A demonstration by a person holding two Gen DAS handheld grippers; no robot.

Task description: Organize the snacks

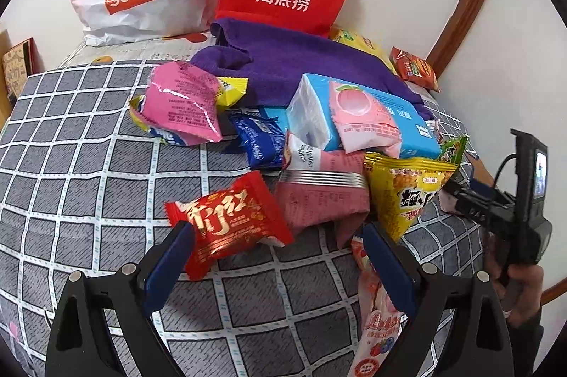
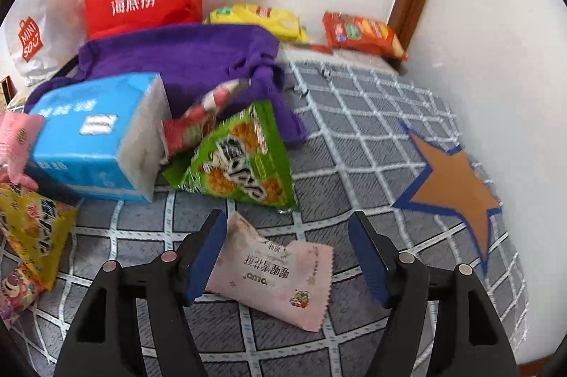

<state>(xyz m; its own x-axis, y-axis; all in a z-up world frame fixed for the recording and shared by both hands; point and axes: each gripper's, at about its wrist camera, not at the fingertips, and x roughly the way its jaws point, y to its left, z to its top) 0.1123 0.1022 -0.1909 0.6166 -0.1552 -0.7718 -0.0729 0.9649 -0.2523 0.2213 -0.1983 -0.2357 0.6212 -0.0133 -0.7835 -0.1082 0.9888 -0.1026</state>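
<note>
Glossy, crinkled foil snack packets lie heaped on a bed under a grey quilted sheet (image 2: pixel 354 114) with a white grid, beside a soft purple cloth (image 2: pixel 184 57) and a boxy blue tissue pack (image 2: pixel 92 136). The right hand-held gripper (image 2: pixel 287 256) stands released, its blue pads apart, with a pale pink zigzag-edged packet (image 2: pixel 280 277) lying flat between them. The left hand-held gripper (image 1: pixel 280 260) is spread wide, one pad touching a shiny red packet (image 1: pixel 230 221).

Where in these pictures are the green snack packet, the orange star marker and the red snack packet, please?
green snack packet (image 2: pixel 244 160): right wrist view, middle of its printed front.
orange star marker (image 2: pixel 452 183): right wrist view, centre of the star.
red snack packet (image 1: pixel 230 222): left wrist view, middle of its front.
</note>
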